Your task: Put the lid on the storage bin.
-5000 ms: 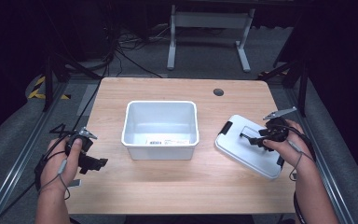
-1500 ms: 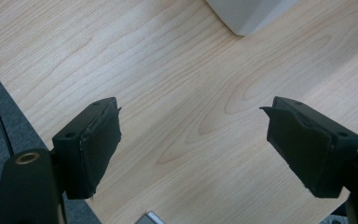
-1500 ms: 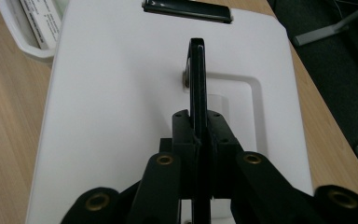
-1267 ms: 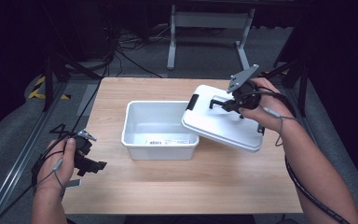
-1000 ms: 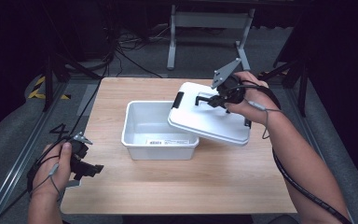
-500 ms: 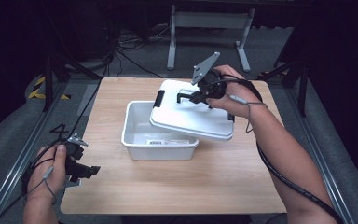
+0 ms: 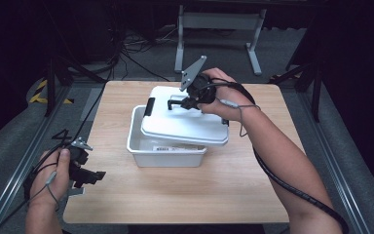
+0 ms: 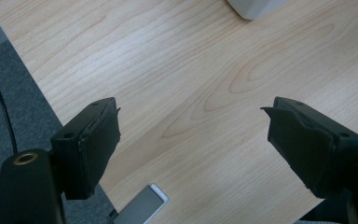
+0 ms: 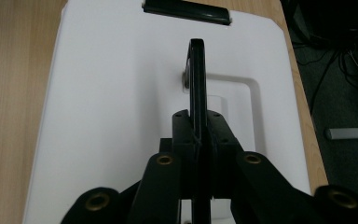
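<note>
A white rectangular lid [image 7: 182, 124] with 1 black latch [image 7: 149, 106] on its end and a black handle [image 9: 196, 88] standing upright hangs tilted over the open white bin [image 7: 141, 144], covering most of it.

Under the right gripper [image 7: 187, 102], the white lid [image 7: 182, 124] hides most of the white bin [image 7: 165, 155], so whatever lies inside cannot be seen, and the print on the bin's front label [image 7: 161, 148] is too small to read. Looking along that gripper's jaws, the lid's black handle [image 9: 196, 79] runs down between them and its lower part is lost behind the pads. Beyond the left gripper [image 8: 193, 140], the bin's corner [image 8: 256, 6] is cut off by the top edge.
</note>
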